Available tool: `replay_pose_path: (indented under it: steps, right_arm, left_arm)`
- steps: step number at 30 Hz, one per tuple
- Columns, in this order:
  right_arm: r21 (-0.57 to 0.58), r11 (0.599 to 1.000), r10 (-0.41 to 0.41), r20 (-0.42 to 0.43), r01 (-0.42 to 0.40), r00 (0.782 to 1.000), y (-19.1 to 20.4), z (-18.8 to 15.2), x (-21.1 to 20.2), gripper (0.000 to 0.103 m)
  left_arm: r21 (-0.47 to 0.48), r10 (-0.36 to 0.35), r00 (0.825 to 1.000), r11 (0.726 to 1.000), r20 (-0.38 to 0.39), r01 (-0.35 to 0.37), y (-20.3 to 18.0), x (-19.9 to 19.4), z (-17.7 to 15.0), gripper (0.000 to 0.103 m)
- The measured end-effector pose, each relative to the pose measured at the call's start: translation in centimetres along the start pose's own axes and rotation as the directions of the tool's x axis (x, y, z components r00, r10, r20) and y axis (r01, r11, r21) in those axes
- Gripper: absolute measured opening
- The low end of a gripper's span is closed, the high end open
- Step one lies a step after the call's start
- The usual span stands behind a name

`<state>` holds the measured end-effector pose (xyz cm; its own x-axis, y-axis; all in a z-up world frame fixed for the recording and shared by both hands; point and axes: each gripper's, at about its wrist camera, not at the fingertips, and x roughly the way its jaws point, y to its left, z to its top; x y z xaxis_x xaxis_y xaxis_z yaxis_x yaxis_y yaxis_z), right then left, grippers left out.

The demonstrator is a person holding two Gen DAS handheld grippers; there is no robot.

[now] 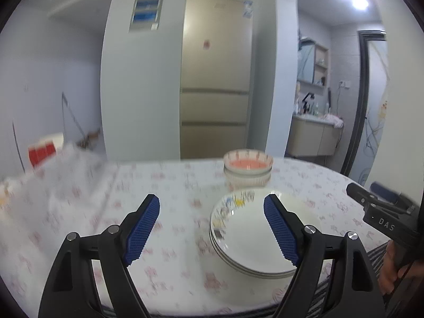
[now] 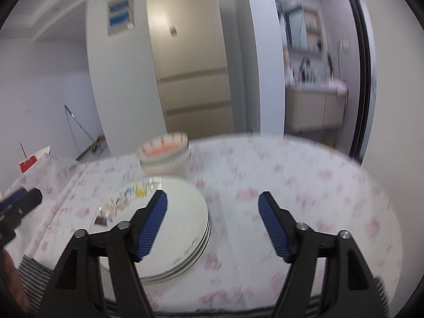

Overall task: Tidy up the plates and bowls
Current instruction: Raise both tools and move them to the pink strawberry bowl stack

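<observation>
A stack of white plates with a printed rim sits on the flowered tablecloth; it also shows in the right wrist view. Behind it stands a stack of ribbed bowls with a pink inside, also seen in the right wrist view. My left gripper is open and empty, above the table just left of the plates. My right gripper is open and empty, above the table just right of the plates. The right gripper's body shows at the right edge of the left wrist view.
The round table has a white cloth with pink flowers. A red and white box lies at the far left. A beige fridge and a bathroom vanity stand beyond the table. A striped cloth hangs at the near edge.
</observation>
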<state>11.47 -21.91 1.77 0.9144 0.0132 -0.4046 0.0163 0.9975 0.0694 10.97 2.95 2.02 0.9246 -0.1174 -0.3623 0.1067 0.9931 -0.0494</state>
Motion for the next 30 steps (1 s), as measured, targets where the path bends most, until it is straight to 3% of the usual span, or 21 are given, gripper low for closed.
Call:
replay_pose_path:
  steps: [2,4,7,10,14,24,27,30]
  right_arm:
    - [-0.057,0.998,0.001,0.101,0.005,0.995,0.7,0.3,-1.4,0.098]
    - [-0.079,0.997,-0.002,0.187,0.017,0.982,1.2,0.4,-2.7,0.103]
    - [-0.088,0.996,0.015,0.243,0.007,0.970,1.5,1.0,-3.8,0.103]
    - [-0.079,0.997,0.029,0.247,-0.010,0.969,1.5,1.9,-4.2,0.103]
    - [-0.071,0.997,0.034,0.274,-0.015,0.961,1.2,2.8,-4.8,0.103]
    - [-0.052,0.998,0.054,0.353,-0.038,0.934,1.5,7.0,-6.0,0.103]
    - [-0.093,0.994,0.085,0.323,-0.058,0.943,2.0,8.5,-5.5,0.103]
    - [-0.105,0.992,0.100,0.337,-0.069,0.936,2.2,9.9,-5.2,0.103]
  left_arm:
    - [0.035,0.023,0.998,0.999,0.062,-0.025,-0.2,-1.0,0.2,0.086]
    - [0.055,0.057,0.989,0.996,0.139,-0.065,-0.5,-2.1,0.4,0.087]
    - [0.078,0.090,0.974,0.991,0.210,-0.108,-0.8,-3.3,0.6,0.092]
    - [0.067,0.044,0.981,0.996,0.189,-0.057,-0.4,-3.5,1.1,0.103]
    - [-0.005,0.033,0.975,0.999,0.218,-0.033,0.6,-4.1,1.7,0.103]
    - [-0.040,0.046,0.974,0.998,0.220,-0.038,0.8,-3.8,5.1,0.103]
    - [-0.048,0.045,0.965,0.998,0.257,-0.034,0.7,-3.9,6.8,0.103]
    - [-0.064,0.044,0.956,0.998,0.290,-0.026,0.3,-3.9,8.9,0.103]
